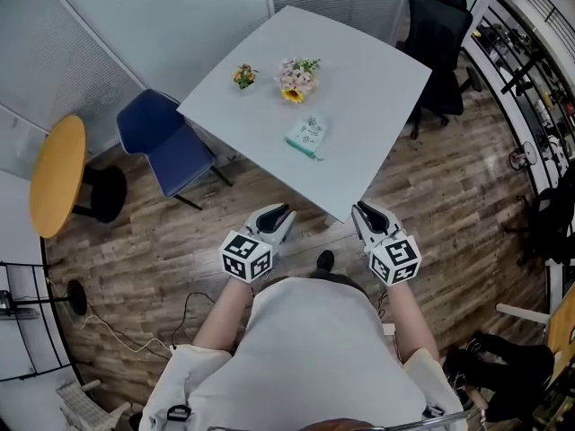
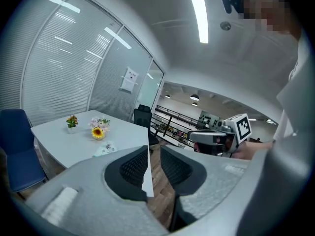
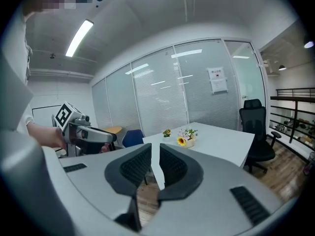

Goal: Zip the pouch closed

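**Tools idle, pouch not yet reached**

Left tool [image 1: 277, 214]: held in front of the person's body, short of the surface [image 1: 377, 88]. Jaws drawn almost together with a slim gap; nothing between them.

Right tool [image 1: 367, 212]: held level with the left, also short of the surface. Jaws in the same near-closed set, holding nothing.

Pouch [image 1: 307, 136]: pale green and flat. It lies alone on the surface, just inside the edge that faces the person and nearer the closest corner than the far ones. Well apart from both tools.

Other items on the surface: a bunch of flowers [image 1: 296, 79] with a sunflower, farther in from the pouch; a small potted plant [image 1: 243, 76] beside it, toward the left corner.

Around the surface: a blue chair [image 1: 162, 142] at the left corner and a black office chair [image 1: 436, 25] at the far right edge.

Progress: judged as not started. Neither tool touches the pouch. The reach, the hold on the pouch and the pull along the zip all appear still to be done.

Not determinable:
- The zip and its slider are too small to make out, so it cannot be told whether the pouch lies open or partly shut.
- In the left gripper view the pouch is a small patch at the jaw's upper rim.
- In the right gripper view it does not show at all.
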`<state>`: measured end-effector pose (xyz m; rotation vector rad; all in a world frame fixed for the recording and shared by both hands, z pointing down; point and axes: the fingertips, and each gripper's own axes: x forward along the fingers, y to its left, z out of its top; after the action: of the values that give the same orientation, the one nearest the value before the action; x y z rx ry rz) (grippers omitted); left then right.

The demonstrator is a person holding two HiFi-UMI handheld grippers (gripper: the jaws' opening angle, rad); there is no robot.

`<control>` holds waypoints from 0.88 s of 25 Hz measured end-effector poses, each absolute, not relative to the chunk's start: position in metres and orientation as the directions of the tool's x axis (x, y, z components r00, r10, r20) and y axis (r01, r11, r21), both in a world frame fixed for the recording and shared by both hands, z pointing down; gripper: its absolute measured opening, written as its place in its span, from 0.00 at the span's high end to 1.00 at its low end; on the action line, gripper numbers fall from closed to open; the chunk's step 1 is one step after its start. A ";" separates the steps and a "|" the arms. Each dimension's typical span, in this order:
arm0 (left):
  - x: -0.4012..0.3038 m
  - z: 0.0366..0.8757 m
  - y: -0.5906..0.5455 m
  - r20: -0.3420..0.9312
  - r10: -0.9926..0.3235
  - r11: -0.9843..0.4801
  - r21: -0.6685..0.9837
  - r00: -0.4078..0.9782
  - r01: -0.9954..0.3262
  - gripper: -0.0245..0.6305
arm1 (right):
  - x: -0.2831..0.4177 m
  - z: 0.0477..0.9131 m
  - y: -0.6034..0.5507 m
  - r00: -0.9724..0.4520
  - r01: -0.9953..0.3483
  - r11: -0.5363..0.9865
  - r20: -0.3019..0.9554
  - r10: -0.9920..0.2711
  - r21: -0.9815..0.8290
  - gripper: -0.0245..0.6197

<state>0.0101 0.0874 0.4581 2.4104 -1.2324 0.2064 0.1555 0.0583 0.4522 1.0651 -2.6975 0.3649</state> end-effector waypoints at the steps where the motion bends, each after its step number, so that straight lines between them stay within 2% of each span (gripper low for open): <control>1: 0.014 0.459 0.080 0.318 -0.742 -0.512 0.299 0.590 -0.805 0.84 | 0.159 0.454 0.049 -0.720 -0.685 0.713 0.291 -0.630 -0.149 0.89; 12: 0.033 0.478 0.025 0.355 -0.765 -0.443 0.315 0.537 -0.839 0.84 | 0.167 0.482 -0.016 -0.771 -0.618 0.765 0.328 -0.546 -0.182 0.89; 22: 0.014 0.500 -0.021 0.383 -0.746 -0.430 0.348 0.545 -0.833 0.84 | 0.149 0.511 -0.055 -0.759 -0.624 0.754 0.389 -0.523 -0.205 0.89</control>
<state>0.0137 -0.0211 0.5002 2.2849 -1.2752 0.2330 0.1493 -0.0550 0.5107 0.8894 -2.6447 0.4671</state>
